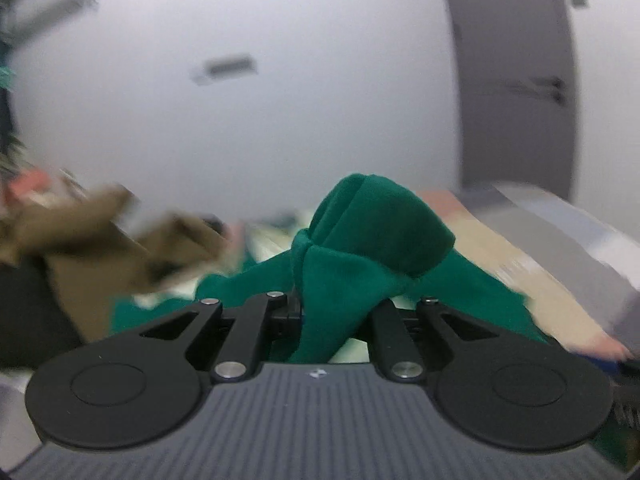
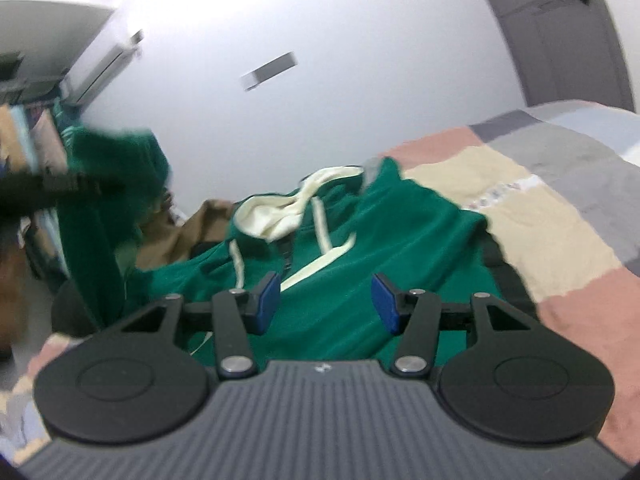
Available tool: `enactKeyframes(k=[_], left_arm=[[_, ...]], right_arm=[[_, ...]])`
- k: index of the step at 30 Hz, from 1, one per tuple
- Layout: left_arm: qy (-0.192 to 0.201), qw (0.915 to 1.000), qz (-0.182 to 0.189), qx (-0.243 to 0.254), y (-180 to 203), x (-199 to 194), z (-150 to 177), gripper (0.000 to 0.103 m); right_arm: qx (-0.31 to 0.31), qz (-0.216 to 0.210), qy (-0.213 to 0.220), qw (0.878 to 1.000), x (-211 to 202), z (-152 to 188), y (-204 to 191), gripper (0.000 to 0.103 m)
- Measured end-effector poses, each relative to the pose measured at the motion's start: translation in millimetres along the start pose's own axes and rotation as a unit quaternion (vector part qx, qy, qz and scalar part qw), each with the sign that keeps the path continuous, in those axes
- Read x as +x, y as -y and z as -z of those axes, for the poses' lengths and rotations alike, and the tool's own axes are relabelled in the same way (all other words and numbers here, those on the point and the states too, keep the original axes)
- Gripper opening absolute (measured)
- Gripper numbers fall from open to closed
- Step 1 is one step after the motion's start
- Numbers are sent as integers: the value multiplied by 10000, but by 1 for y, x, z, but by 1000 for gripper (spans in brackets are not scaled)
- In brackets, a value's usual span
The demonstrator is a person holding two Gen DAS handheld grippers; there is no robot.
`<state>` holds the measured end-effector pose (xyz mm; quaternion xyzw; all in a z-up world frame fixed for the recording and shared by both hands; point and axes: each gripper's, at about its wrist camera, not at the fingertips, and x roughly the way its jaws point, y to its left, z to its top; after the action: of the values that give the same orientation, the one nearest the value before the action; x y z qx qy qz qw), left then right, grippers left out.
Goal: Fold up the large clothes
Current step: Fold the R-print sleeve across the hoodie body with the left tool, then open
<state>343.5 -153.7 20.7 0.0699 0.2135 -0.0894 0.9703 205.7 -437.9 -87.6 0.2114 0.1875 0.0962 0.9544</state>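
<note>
On a patchwork bedspread (image 2: 520,208) lies a green hoodie (image 2: 360,240), spread face up with its cream hood (image 2: 276,212) toward the wall; a brown garment (image 2: 188,236) sits beside it. The left gripper (image 1: 320,304) is clamped on a bunched green sleeve (image 1: 372,232), lifted clear. The right gripper (image 2: 326,300) hovers over the body, jaws apart and empty. Likely step: folding the sleeve inward; next, lay it flat across the chest.
</note>
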Motion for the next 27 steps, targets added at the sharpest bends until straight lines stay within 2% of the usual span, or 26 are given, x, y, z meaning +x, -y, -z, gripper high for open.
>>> enactKeyframes(k=[3,6,8,12,13,15,16,17,19,21,23,24,26,27], left_arm=[[-470,9977,479,86,44,19,37,12],[-859,9926,827,223,63,34,69,12],[-1099,9883,1024,277,67,41,85,12],[-1289,9845,1164,245,62,41,98,13],[-1338,9833,1220,159,55,40,96,16],[-1568,9781,1367,-4,46,36,96,39],[-1651,9761,1413,-91,36,34,92,66],[-1725,9739,1468,-172,29,29,92,79],[-1806,9706,1579,-219,18,20,95,83],[-2016,9615,1830,-378,4,8,100,84],[-2058,9578,1910,-614,-14,-7,105,84],[-2074,9572,1882,-732,-24,-13,108,84],[-2043,9569,1787,-1036,-47,-20,113,84],[-1978,9575,1691,-1242,-62,-22,117,84]], right_arm=[[163,113,51,9998,-3,-2,12,54],[206,162,76,9996,-3,-4,17,54],[225,147,85,9996,-4,-4,19,54],[305,108,-32,9995,0,-1,22,54],[321,80,-74,9994,2,-1,23,54],[391,-1,-180,9991,5,0,25,54],[411,-28,-224,9989,7,1,25,54],[408,-49,-268,9988,8,2,25,54],[406,-85,-358,9985,10,5,23,54],[399,-104,-468,9981,13,7,21,54],[417,-123,-600,9973,15,9,19,55],[456,-139,-655,9967,16,10,18,58],[544,-216,-752,9954,17,12,17,73],[560,-252,-797,9949,17,13,16,73]])
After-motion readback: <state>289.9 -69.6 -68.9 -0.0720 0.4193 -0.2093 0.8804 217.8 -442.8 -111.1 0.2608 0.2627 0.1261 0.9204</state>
